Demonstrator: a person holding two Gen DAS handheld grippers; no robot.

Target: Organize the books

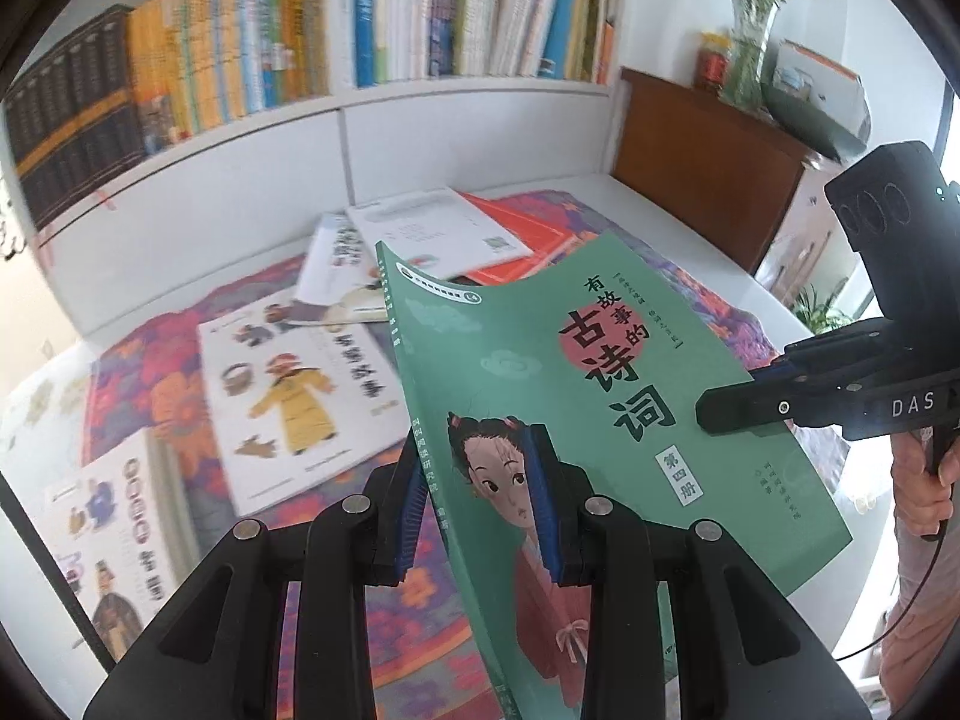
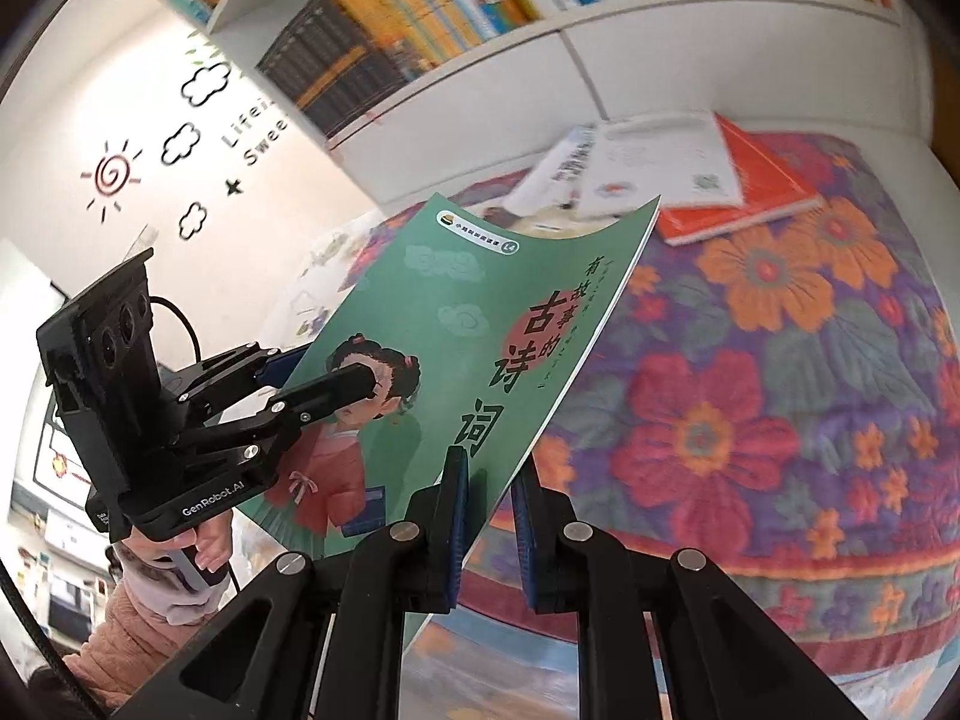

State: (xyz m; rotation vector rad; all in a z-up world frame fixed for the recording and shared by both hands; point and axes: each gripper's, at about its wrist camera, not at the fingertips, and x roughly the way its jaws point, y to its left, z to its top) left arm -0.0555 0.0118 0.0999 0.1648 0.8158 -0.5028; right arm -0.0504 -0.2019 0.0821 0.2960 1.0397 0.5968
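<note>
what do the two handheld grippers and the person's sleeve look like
Both grippers are matte black with blue ribbed pads. The left gripper reads "GenRobot.AI", with a three-lens camera block and black cable. The right gripper reads "DAS". The sleeve is fuzzy pinkish-brown.

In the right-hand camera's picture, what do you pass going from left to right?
The other hand tool pinching the green book, then this tool's own tips on the book's edge, then the orange book, with flowered cloth filling the right.
</note>
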